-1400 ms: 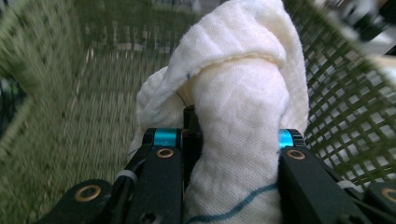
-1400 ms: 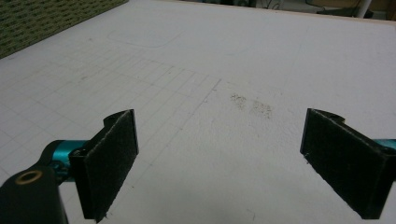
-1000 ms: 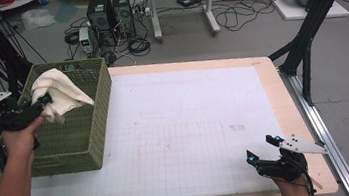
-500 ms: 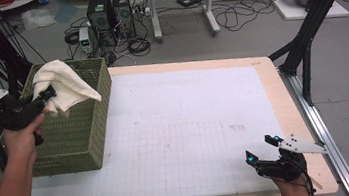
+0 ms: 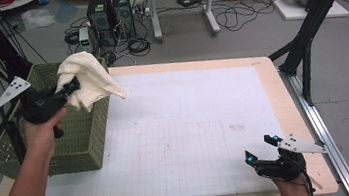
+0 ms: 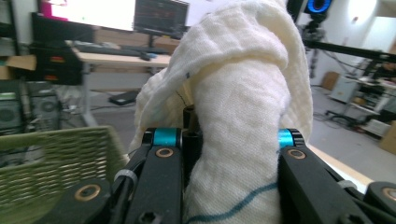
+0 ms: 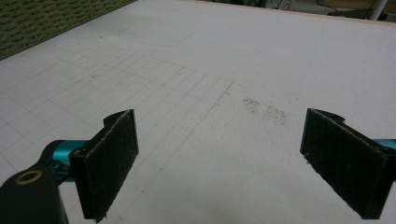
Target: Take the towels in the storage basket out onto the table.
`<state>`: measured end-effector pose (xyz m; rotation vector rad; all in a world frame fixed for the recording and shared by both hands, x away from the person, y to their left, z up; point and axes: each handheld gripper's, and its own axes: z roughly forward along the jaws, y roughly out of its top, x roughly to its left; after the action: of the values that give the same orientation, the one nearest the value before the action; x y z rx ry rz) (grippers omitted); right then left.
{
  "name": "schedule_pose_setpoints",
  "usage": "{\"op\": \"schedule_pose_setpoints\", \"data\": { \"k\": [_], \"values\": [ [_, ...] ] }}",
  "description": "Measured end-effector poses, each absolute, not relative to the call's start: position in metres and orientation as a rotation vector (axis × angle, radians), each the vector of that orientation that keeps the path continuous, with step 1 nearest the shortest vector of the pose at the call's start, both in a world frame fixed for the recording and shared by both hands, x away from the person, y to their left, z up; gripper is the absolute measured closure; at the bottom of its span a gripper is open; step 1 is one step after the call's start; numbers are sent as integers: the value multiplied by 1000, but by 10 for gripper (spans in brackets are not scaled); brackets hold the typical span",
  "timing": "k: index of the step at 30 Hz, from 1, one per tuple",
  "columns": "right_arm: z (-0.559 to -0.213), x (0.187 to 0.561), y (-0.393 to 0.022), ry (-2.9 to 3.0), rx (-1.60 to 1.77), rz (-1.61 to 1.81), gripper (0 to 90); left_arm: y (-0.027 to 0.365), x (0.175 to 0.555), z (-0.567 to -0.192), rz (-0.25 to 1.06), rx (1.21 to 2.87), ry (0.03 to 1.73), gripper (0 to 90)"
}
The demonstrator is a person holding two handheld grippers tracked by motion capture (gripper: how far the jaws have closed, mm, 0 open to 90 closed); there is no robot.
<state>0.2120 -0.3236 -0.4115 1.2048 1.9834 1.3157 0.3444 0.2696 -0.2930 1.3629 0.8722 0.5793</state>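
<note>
Left gripper [image 5: 71,85] pinches the cream cloth [image 5: 87,81], which bunches between its jaws and drapes ahead of them, over the near corner of the green woven basket [image 5: 74,140] just below. Basket contents hidden. Right gripper [image 5: 260,150], jaws spread and empty, rests well apart across the table [image 5: 190,121].

L gripper [image 5: 71,86] clamped, raised; R gripper [image 5: 261,149] jaws wide, low.

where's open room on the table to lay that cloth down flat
The gridded mat is bare from the green basket at its left across to the right gripper, open at the near right corner. It is crowded at the basket, where the left gripper holds the cloth.
</note>
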Motion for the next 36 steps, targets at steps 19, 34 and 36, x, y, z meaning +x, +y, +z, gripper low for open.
{"op": "schedule_pose_setpoints", "data": {
  "k": [19, 34, 36],
  "values": [
    [-412, 214, -322, 1991, 1196, 1324, 105, 137, 345, -315, 404, 1559, 668, 734],
    [-413, 215, -323, 1994, 1198, 1316, 105, 54, 349, -387, 271, 1748, 660, 698],
    [-412, 215, -322, 1994, 1197, 1316, 105, 48, 351, -394, 261, 1761, 670, 697]
  ]
}}
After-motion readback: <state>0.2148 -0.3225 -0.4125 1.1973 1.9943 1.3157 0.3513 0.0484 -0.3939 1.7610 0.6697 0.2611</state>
